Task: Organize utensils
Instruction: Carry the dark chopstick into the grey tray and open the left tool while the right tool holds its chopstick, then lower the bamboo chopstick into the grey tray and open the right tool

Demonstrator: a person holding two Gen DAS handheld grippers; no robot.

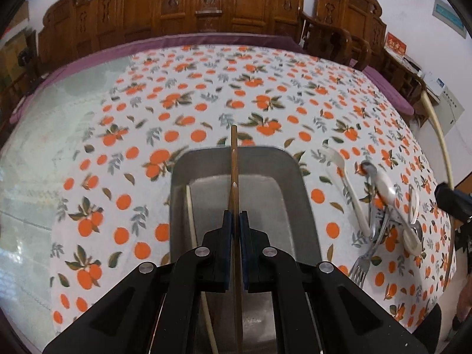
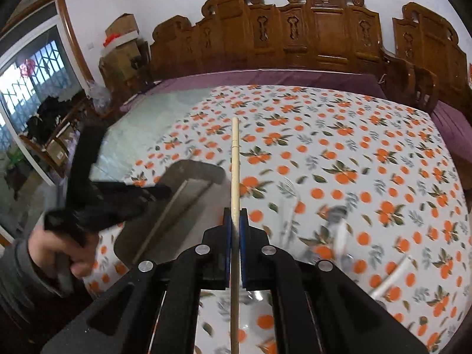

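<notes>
Your left gripper point(image 1: 235, 221) hangs directly above the grey metal tray point(image 1: 298, 177), aimed forward and down along its length. Its fingers point(image 1: 227, 230) are pinched tight on a dark brown chopstick point(image 1: 234, 171), which runs straight out toward 12 o'clock, its tip past the tray's far rim. A pale chopstick point(image 1: 191, 215) lies inside the tray along its 9 o'clock wall.

Your right gripper point(image 2: 235, 224) is held over the orange-print surface point(image 2: 354, 147), with the tray at about 10 o'clock from it. Its fingers point(image 2: 243, 227) are clamped on a light wooden chopstick point(image 2: 235, 159) pointing to 12 o'clock.

From the left wrist view, the remaining utensils sit at 3 o'clock of the tray, well apart from it: a white spoon point(image 1: 351, 188), another white spoon point(image 1: 411, 236) and a metal fork point(image 1: 364, 261) heaped together.
</notes>
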